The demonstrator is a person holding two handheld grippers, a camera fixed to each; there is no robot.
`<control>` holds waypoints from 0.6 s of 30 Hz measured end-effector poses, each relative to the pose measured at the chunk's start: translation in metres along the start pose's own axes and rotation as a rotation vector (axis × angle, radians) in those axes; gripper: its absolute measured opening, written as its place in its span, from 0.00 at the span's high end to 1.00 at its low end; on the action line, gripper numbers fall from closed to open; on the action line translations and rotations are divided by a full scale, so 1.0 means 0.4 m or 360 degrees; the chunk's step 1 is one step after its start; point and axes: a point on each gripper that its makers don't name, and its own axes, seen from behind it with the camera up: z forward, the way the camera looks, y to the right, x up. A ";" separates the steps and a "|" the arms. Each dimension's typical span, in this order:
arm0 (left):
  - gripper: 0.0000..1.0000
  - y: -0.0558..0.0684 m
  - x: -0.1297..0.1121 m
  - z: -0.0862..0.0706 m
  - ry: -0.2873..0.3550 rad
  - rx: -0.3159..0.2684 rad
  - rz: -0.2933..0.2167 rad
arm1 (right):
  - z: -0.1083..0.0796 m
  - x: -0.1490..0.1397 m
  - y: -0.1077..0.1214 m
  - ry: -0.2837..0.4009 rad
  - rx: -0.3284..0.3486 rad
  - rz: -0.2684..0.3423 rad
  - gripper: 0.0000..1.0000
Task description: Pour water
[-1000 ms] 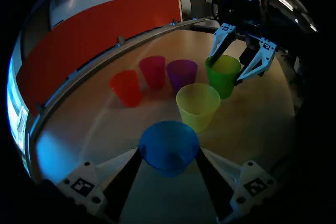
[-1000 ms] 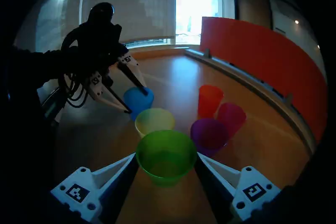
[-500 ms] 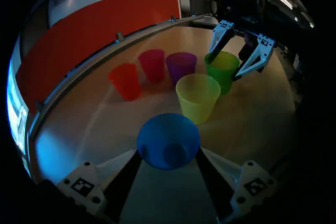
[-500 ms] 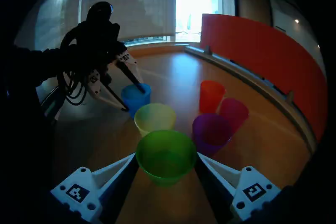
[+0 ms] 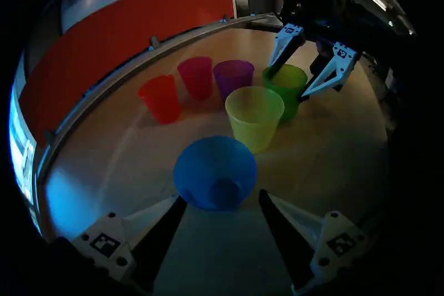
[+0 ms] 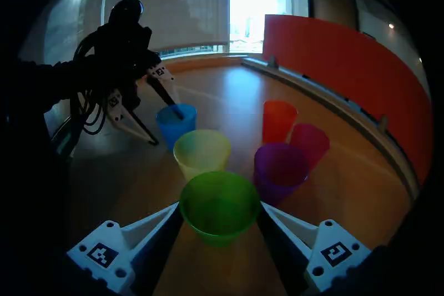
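A blue cup (image 5: 215, 172) sits between the fingers of my left gripper (image 5: 220, 199), which is shut on its sides; I look down into its mouth. Farther off, the same blue cup (image 6: 176, 124) and left gripper (image 6: 166, 128) show in the right gripper view, with a dark-sleeved hand behind them. My right gripper (image 6: 219, 206) is shut on a green cup (image 6: 219, 215). From the left gripper view the green cup (image 5: 286, 88) stands behind a yellow cup (image 5: 254, 115), held by the right gripper (image 5: 288, 88). Whether either cup holds water I cannot tell.
On the wooden table (image 6: 344, 196) stand a yellow cup (image 6: 201, 151), a purple cup (image 6: 279, 168), a magenta cup (image 6: 308, 143) and a red cup (image 6: 277, 121), close together. A red wall panel (image 5: 111, 35) runs along the table's raised edge. A bright window (image 6: 255, 1) lies beyond.
The blue cup has risen with the left gripper and drawn slightly away from the yellow cup; I see more of its inside. The green cup stays in the right gripper.
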 end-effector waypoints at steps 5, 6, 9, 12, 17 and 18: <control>0.05 0.001 -0.016 -0.009 -0.0013 0.0014 -0.0008 | 0.007 -0.004 -0.002 -0.0004 -0.0002 -0.0009 0.09; 0.05 0.001 -0.018 -0.011 -0.0013 0.0017 -0.0010 | 0.007 -0.005 -0.002 -0.0001 -0.0001 -0.0006 0.09; 0.04 0.001 -0.022 -0.018 -0.0014 0.0025 -0.0017 | 0.008 -0.007 -0.004 0.0009 0.0002 0.0007 0.09; 0.05 0.002 -0.025 -0.023 -0.0021 0.0031 -0.0021 | 0.006 -0.012 -0.005 0.0016 0.0004 0.0023 0.09; 0.04 0.012 -0.025 -0.028 -0.0031 0.0031 -0.0002 | -0.001 -0.023 -0.008 0.0016 0.0003 0.0013 0.09; 0.05 0.015 -0.025 -0.028 -0.0034 0.0029 0.0000 | -0.002 -0.024 -0.009 0.0016 0.0002 0.0010 0.08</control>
